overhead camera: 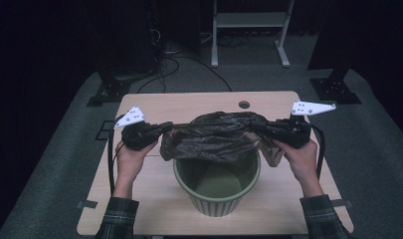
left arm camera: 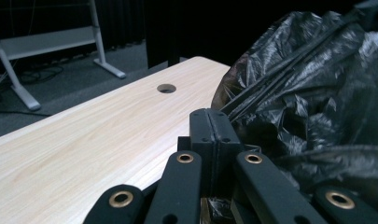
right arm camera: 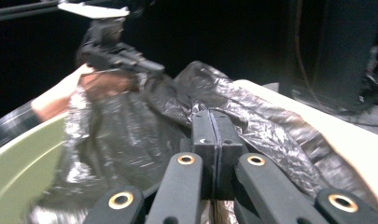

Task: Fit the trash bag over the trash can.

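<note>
Both grippers, left gripper (overhead camera: 161,129) and right gripper (overhead camera: 268,127), clamp the black bag (overhead camera: 216,137), stretched above the green bin (overhead camera: 217,185); lining it remains undone.

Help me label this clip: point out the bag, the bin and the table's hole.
bag (overhead camera: 216,137): high view, crumpled middle stretched between the grippers.
bin (overhead camera: 216,204): high view, ribbed green outer wall.
hole (overhead camera: 244,104): high view, centre of the round opening near the table's far edge.
</note>
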